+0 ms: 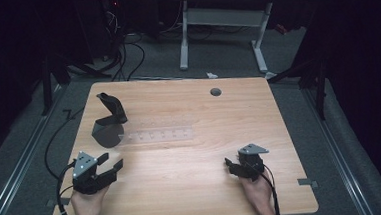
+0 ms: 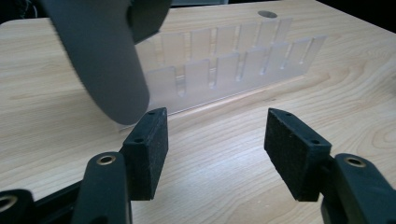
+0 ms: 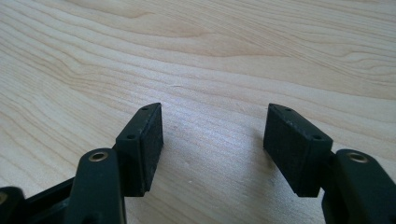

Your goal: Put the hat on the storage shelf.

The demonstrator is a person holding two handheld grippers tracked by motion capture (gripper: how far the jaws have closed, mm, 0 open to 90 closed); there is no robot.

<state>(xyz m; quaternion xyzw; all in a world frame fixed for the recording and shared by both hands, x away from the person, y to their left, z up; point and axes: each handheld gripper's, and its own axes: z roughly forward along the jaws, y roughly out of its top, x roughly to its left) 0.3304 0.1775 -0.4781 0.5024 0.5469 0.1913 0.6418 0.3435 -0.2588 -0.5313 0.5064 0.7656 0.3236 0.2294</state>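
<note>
Left claw (image 2: 215, 140) open, clear rack (image 2: 233, 70) just ahead

Worktop (image 1: 191, 157): light wood-grain, smooth, satin sheen, pale glare patches in my gripper views. Slotted rack (image 2: 233, 65): frosted translucent plastic, matt, edges smooth. Stand (image 1: 110, 120) beside it: dark grey, matt, smooth, looks like plastic, disc base same finish. My left gripper (image 1: 109, 162) and right gripper (image 1: 232, 166): black matt plastic bodies, brass-coloured metal eyelets at the pivots. My fingers (image 2: 148, 149) carry black pads, rough, foam- or rubber-like, no shine. Grey plates on top: flat, dull, possibly metal. Floor (image 1: 215, 56): grey, carpet-like, matt.
</note>
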